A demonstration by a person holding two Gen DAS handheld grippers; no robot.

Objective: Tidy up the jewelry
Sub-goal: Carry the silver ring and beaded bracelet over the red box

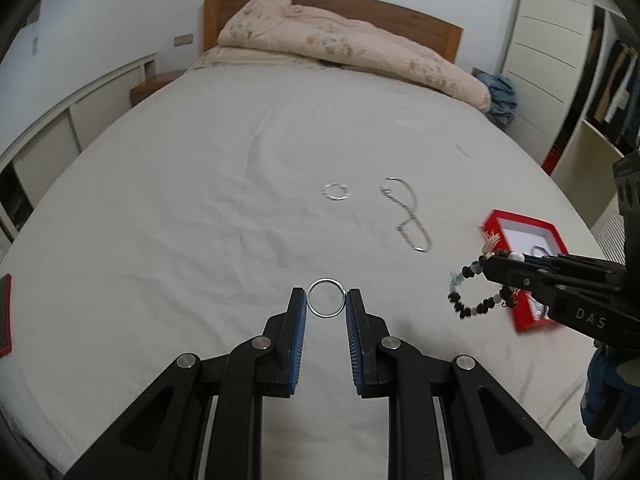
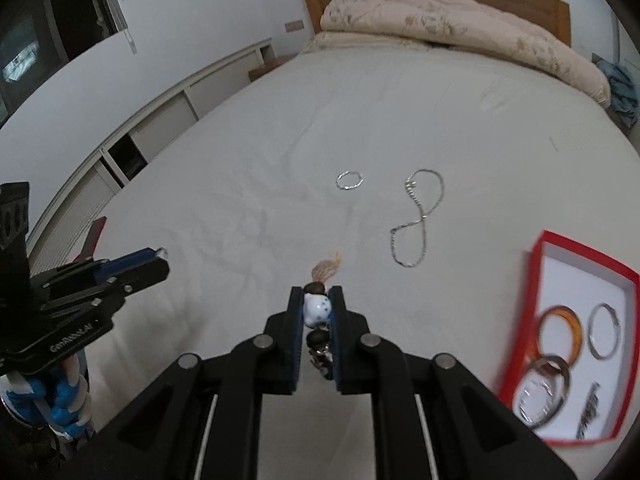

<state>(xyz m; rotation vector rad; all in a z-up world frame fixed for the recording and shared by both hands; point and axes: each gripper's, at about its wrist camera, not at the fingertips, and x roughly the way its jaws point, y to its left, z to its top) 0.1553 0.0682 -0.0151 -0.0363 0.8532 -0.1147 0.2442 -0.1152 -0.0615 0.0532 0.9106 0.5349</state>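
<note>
My left gripper point(image 1: 326, 294) is shut on a thin silver bangle point(image 1: 326, 279), held upright between its blue pads above the bed. In the right wrist view the same gripper point(image 2: 160, 258) hangs at the left. My right gripper point(image 2: 316, 294) is shut on a beaded bracelet point(image 2: 317, 309) with a white-and-blue bead and an orange tassel. The left wrist view shows that bracelet point(image 1: 460, 304) dangling from the right gripper point(image 1: 486, 264), just in front of the red box point(image 1: 520, 216). The red box point(image 2: 580, 248) holds an orange bangle point(image 2: 558, 328), a silver bangle point(image 2: 604, 332) and a dark bangle point(image 2: 542, 392).
On the pale sheet point(image 1: 200, 200) lie a small silver bracelet point(image 1: 336, 192) and a looped silver chain point(image 1: 406, 212). A red lid point(image 1: 4, 316) sits at the bed's left edge. A folded duvet point(image 1: 340, 44) lies by the headboard. White cabinets run along the left.
</note>
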